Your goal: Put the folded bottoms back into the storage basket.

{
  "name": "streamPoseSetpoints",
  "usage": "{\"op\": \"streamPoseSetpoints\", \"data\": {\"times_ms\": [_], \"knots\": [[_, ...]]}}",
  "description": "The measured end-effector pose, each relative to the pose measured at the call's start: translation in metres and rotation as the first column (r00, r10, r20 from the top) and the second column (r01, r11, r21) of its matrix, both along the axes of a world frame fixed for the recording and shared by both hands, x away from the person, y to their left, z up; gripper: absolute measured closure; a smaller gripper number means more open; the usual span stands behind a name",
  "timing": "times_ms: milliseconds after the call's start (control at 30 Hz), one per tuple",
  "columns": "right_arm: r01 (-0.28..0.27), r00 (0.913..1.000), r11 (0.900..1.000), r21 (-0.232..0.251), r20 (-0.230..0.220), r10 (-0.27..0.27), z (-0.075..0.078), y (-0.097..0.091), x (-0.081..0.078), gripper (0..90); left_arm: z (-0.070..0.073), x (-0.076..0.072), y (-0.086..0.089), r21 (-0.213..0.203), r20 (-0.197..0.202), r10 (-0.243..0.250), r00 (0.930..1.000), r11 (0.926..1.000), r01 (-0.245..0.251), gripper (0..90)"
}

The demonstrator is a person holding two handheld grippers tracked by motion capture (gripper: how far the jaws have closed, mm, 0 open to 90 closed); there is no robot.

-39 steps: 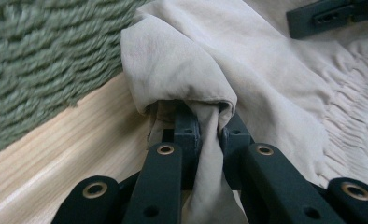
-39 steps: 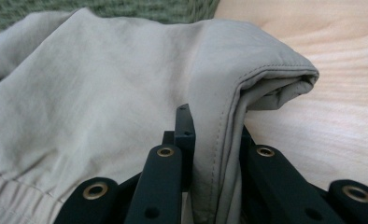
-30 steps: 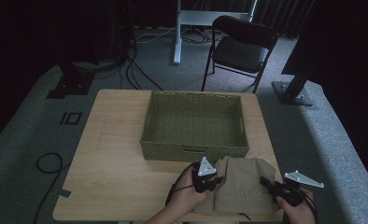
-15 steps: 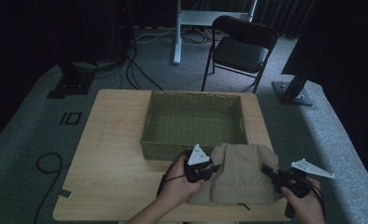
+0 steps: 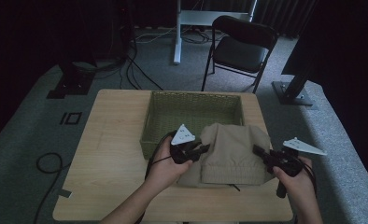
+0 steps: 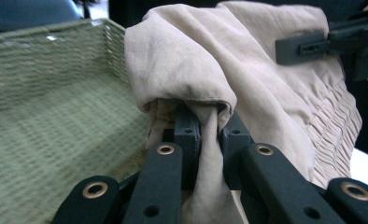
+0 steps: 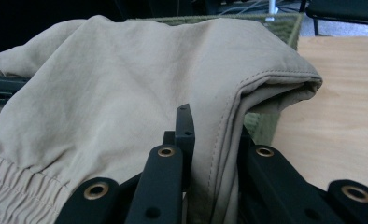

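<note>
Here, garment (image 5: 231,151) spans (pinched) both grippers.

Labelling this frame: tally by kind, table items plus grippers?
Beige garment: 1
Green woven basket: 1
Grippers: 2, left gripper and right gripper, each clamped on the garment
Total: 4

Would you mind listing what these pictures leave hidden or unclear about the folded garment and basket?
- Basket near right corner: high view, garment covers it.
- Left gripper jaw tips: left gripper view, wrapped in cloth.
- Garment's kind: folded, cannot tell.
- Right gripper pads: high view, too small.
</note>
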State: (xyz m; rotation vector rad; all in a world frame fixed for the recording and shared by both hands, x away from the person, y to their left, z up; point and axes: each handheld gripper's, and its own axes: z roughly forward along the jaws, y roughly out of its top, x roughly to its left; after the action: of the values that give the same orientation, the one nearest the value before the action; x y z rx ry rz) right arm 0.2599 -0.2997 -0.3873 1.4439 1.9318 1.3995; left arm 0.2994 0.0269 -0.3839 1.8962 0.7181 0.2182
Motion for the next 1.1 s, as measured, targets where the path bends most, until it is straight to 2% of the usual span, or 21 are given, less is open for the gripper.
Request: {"op": "streamPoseSetpoints", "data": {"times_ms": [167, 500, 833, 1100], "knots": [[-0.007, 0.9999, 1.0, 0.001, 0.01, 0.007, 0.01, 0.013, 0.015, 81.4, 0.008, 0.01, 0.011, -0.013, 0.012, 0.027, 0.9996, 0.9996, -0.026, 82.2], [-0.021, 0.9996, 0.9996, 0.018, 0.018, 0.02, 0.021, 0.029, 0.039, 81.4, 0.022, 0.031, 0.031, -0.028, 0.041, 0.067, 0.9969, 0.9974, -0.066, 82.2], [-0.023, 0.9997, 0.9996, 0.017, 0.014, 0.022, 0.026, 0.042, 0.061, 81.4, 0.025, 0.053, 0.043, -0.026, 0.028, 0.085, 0.996, 0.9961, -0.084, 82.2], [-0.016, 0.9998, 0.9997, 0.016, 0.009, 0.016, 0.028, 0.052, 0.08, 81.4, 0.026, 0.073, 0.051, -0.02, 0.034, 0.111, 0.9932, 0.9937, -0.111, 82.2]]}}
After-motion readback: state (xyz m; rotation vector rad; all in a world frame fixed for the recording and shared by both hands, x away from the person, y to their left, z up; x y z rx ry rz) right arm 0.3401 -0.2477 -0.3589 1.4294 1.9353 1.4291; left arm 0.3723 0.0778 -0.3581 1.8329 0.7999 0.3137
